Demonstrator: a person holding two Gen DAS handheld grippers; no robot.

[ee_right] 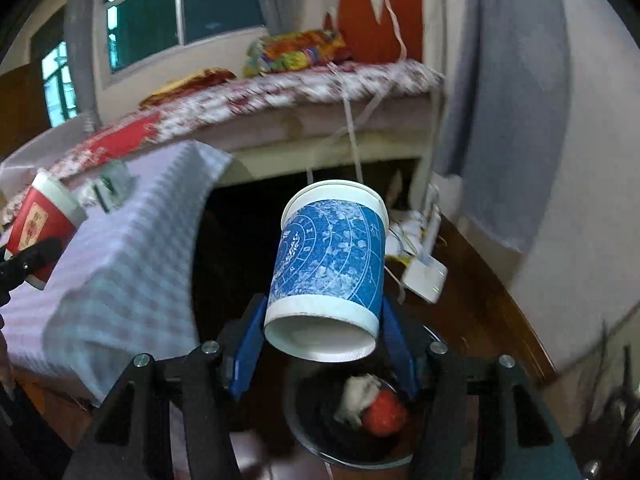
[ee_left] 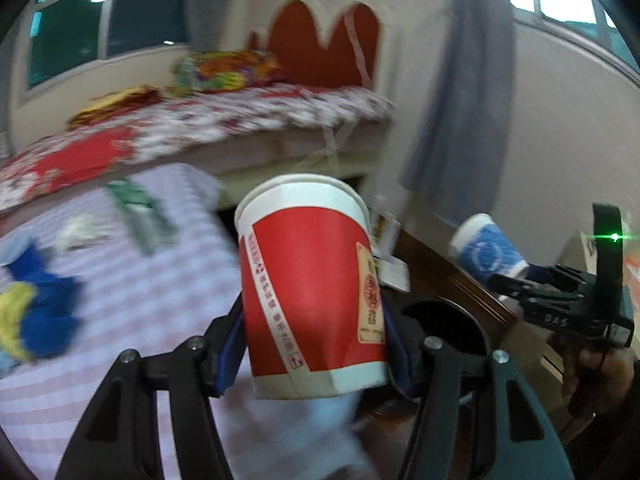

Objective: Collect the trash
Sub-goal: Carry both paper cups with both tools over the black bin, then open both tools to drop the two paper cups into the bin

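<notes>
My left gripper is shut on a red paper cup, its blue pads pressed on both sides near the base. In the right wrist view that red cup shows at the far left. My right gripper is shut on a blue patterned paper cup, held with its base toward the camera. The same blue cup appears at the right in the left wrist view. Below the blue cup sits a dark round bin holding white crumpled paper and a red item.
A table with a checked cloth carries a green packet, a white wad and a blue-and-yellow cloth. A bed stands behind. A white device with cables lies on the wooden ledge.
</notes>
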